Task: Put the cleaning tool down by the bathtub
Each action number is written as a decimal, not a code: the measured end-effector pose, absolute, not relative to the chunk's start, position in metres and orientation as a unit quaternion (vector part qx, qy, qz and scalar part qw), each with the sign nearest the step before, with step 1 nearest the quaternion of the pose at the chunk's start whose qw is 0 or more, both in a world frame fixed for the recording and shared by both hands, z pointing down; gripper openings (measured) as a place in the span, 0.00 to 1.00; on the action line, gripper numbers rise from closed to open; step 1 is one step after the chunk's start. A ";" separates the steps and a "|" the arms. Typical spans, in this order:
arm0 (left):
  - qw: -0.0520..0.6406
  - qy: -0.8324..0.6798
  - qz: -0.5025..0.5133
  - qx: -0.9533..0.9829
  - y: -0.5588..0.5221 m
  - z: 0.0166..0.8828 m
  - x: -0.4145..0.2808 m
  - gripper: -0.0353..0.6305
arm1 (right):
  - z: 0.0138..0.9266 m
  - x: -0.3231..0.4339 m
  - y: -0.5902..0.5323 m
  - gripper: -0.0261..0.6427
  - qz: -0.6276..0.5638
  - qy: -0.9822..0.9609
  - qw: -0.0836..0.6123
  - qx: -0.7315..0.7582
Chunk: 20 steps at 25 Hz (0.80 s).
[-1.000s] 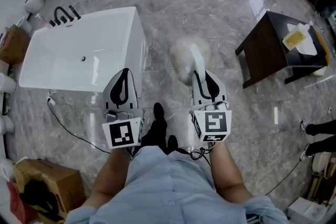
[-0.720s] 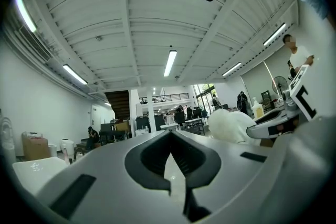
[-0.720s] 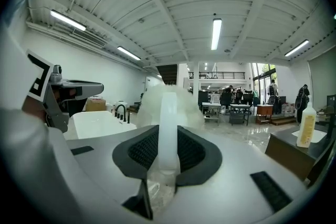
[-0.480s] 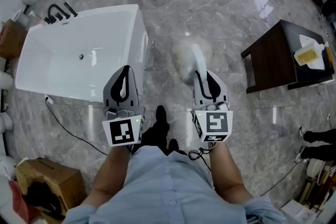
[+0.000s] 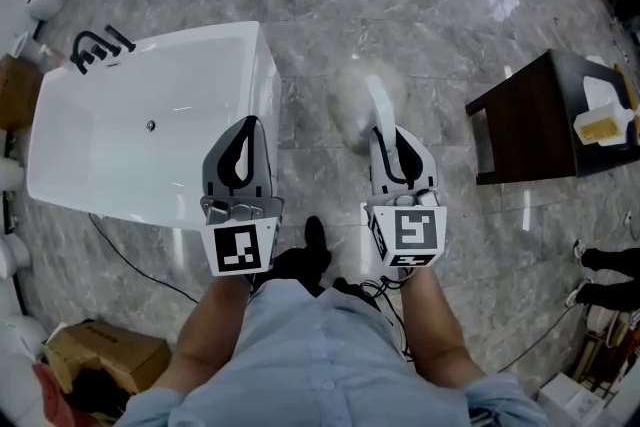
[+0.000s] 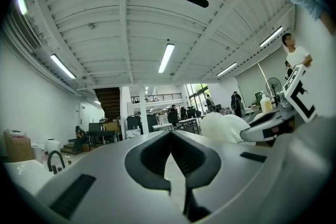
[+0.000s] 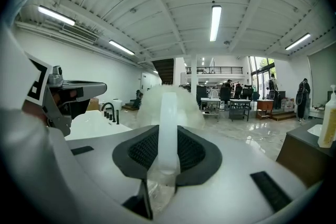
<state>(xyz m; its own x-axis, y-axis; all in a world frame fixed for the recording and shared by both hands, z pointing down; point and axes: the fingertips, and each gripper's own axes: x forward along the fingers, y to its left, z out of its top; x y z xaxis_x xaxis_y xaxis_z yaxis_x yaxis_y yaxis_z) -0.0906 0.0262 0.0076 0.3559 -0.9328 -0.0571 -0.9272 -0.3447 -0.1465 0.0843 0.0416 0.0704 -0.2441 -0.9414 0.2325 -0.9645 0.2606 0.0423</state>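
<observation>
Head view, looking steeply down: you hold both grippers side by side over the glossy grey marble floor (image 5: 400,5). Your right gripper (image 5: 392,135) (image 7: 168,136) is clamped on the cleaning tool, a white plastic-handled brush with a fluffy white head (image 5: 355,105) (image 7: 168,99). In the right gripper view the ribbed black pads (image 7: 142,149) press on both sides of the handle, which runs straight out between the jaws, with the fluffy head beyond the fingertips. The tool is carried off the floor, to the right of the white rectangular freestanding bathtub (image 5: 120,145) (image 7: 92,122) and apart from its right-hand wall. Your left gripper (image 5: 246,125) (image 6: 170,134) is empty. In the left gripper view its jaw tips meet, with nothing between them. In the head view it lies over the tub's near right corner. A black multi-spout faucet (image 5: 95,50) (image 7: 109,112) stands at the far left end of the tub rim. A black cable (image 5: 130,260) trails across the floor along the tub's near side. A dark wooden side table (image 5: 530,115) (image 7: 310,149) stands well to your right with a yellow item (image 5: 600,127) on top; the right gripper view shows a pale yellow bottle (image 7: 329,118) there. A brown cardboard box (image 5: 100,350) sits at lower left.
</observation>
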 end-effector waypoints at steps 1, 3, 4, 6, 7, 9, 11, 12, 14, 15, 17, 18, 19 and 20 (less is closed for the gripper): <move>0.077 0.564 -0.019 -0.822 0.018 0.009 -0.091 0.08 | 0.072 0.082 0.034 0.18 0.056 -0.786 0.106 0.607; 0.076 0.558 -0.018 -0.826 0.003 0.011 -0.091 0.08 | 0.073 0.079 0.021 0.18 0.058 -0.783 0.106 0.610; 0.075 0.556 -0.018 -0.828 -0.004 0.012 -0.091 0.08 | 0.073 0.079 0.015 0.18 0.058 -0.783 0.107 0.610; 0.074 0.552 -0.015 -0.830 -0.016 0.013 -0.089 0.08 | 0.074 0.080 0.005 0.18 0.059 -0.781 0.109 0.612; 0.073 0.550 -0.015 -0.832 -0.021 0.014 -0.087 0.08 | 0.075 0.081 0.001 0.18 0.060 -0.780 0.110 0.613; 0.071 0.547 -0.018 -0.834 -0.029 0.018 -0.084 0.08 | 0.078 0.084 -0.006 0.18 0.063 -0.779 0.113 0.613; 0.065 0.547 -0.020 -0.834 -0.038 0.024 -0.082 0.08 | 0.082 0.086 -0.014 0.18 0.065 -0.779 0.116 0.613; 0.061 0.549 -0.019 -0.833 -0.042 0.027 -0.081 0.08 | 0.085 0.087 -0.018 0.18 0.067 -0.779 0.118 0.612; 0.052 0.554 -0.017 -0.831 -0.051 0.033 -0.080 0.08 | 0.091 0.088 -0.027 0.18 0.071 -0.781 0.122 0.609; 0.050 0.555 -0.017 -0.830 -0.055 0.037 -0.079 0.08 | 0.094 0.089 -0.032 0.18 0.072 -0.781 0.123 0.607; 0.049 0.557 -0.019 -0.829 -0.066 0.044 -0.076 0.08 | 0.101 0.093 -0.044 0.18 0.074 -0.782 0.127 0.606; 0.050 0.558 -0.021 -0.828 -0.071 0.047 -0.075 0.08 | 0.105 0.095 -0.051 0.18 0.075 -0.781 0.128 0.606; 0.050 0.559 -0.024 -0.827 -0.078 0.051 -0.073 0.08 | 0.109 0.097 -0.059 0.18 0.077 -0.781 0.130 0.606; 0.051 0.559 -0.027 -0.827 -0.084 0.055 -0.071 0.08 | 0.113 0.099 -0.067 0.18 0.079 -0.781 0.130 0.605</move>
<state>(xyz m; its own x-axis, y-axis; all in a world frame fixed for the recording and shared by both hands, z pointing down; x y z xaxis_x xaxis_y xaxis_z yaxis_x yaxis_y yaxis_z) -0.0708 -0.0844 0.0553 0.3735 -0.9276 -0.0127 -0.9220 -0.3697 -0.1147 0.0994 -0.0674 0.1126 -0.2331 -0.9254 0.2990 -0.9664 0.2547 0.0349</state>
